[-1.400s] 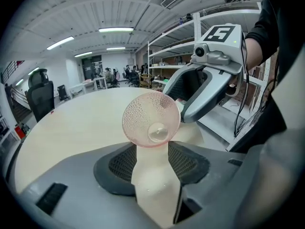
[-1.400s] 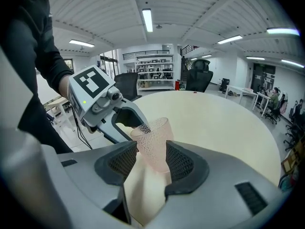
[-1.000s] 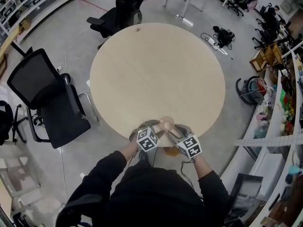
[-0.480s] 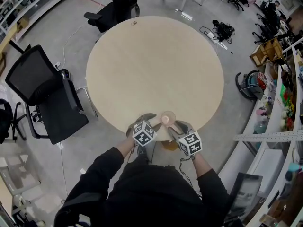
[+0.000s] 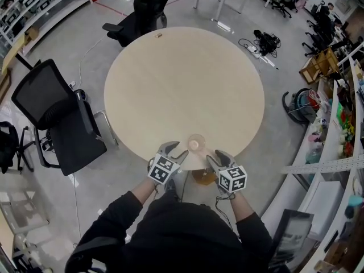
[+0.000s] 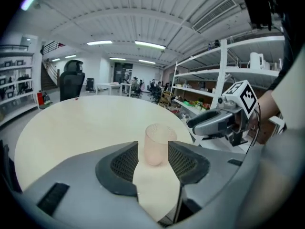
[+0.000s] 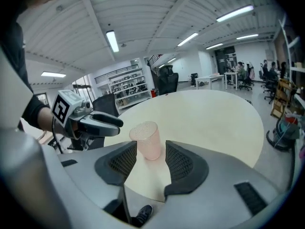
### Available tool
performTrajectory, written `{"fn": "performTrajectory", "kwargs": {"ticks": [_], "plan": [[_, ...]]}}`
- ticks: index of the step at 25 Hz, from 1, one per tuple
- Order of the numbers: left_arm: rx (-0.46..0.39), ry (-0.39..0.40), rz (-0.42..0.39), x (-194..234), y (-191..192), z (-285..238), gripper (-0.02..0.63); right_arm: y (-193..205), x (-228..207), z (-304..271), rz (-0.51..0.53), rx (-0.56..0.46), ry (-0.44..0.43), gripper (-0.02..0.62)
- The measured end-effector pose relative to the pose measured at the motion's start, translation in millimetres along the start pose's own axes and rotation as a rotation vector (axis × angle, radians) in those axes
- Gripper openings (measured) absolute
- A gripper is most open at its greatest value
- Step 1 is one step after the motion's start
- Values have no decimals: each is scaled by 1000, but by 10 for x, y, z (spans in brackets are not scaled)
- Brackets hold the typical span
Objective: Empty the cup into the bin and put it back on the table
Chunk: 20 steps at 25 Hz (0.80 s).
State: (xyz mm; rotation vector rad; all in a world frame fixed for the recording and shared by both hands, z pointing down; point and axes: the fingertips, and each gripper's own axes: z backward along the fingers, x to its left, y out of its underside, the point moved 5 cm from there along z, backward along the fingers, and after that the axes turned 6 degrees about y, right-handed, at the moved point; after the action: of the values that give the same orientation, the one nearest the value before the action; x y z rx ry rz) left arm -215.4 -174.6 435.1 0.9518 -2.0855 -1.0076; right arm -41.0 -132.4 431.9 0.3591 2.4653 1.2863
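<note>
Cup's down. The translucent pink plastic cup (image 5: 195, 143) stands upright on the round pale wooden table (image 5: 182, 78), close to the near edge, on its own base.

What changed: a second ago it sat pinched between the two grippers right at the table edge; half a second ago it was on the top with both still crowding it. Now both have backed off toward the person.

The left gripper (image 5: 172, 151) has its jaws spread wide with nothing pressed between them. In the left gripper view the cup (image 6: 156, 144) lines up with the gap but sits just past the jaw tips, pads clear of it. The right gripper (image 5: 218, 156) is the same: jaws spread, cup (image 7: 147, 140) ahead of the tips, no contact that I can see.

Cup wall is see-through and no contents show in either gripper view, so it looks empty.

A brownish container (image 5: 203, 177) sits below the table edge between the grippers. That's probably the bin, but it's mostly hidden.

My read: dump is done, cup is returned and released. The task is essentially complete, with only the retreat left. The one risk is that the cup is near the rim, so a careless pull-back could clip it.
</note>
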Motion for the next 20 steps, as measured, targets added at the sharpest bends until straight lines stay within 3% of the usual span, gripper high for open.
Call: {"fn": "performTrajectory", "kwargs": {"ticks": [3,5,6,9,20], "plan": [[-91,-8,67,-181,-189,177,189,-113,9,240,-99,-80,15,155],[-158,45,99,-404,-353,272,60,-187,36,433,-134,-122,-7,38],[-182,91,107,-556,-432,303,23,-217,52,541,-142,-139,-26,18],[-214,174,72,-1036,-618,374,21,-286,85,891,-145,-190,-62,15],[-253,187,46,-2388,-874,284,23,-295,-137,2214,-125,-354,-10,15]]}}
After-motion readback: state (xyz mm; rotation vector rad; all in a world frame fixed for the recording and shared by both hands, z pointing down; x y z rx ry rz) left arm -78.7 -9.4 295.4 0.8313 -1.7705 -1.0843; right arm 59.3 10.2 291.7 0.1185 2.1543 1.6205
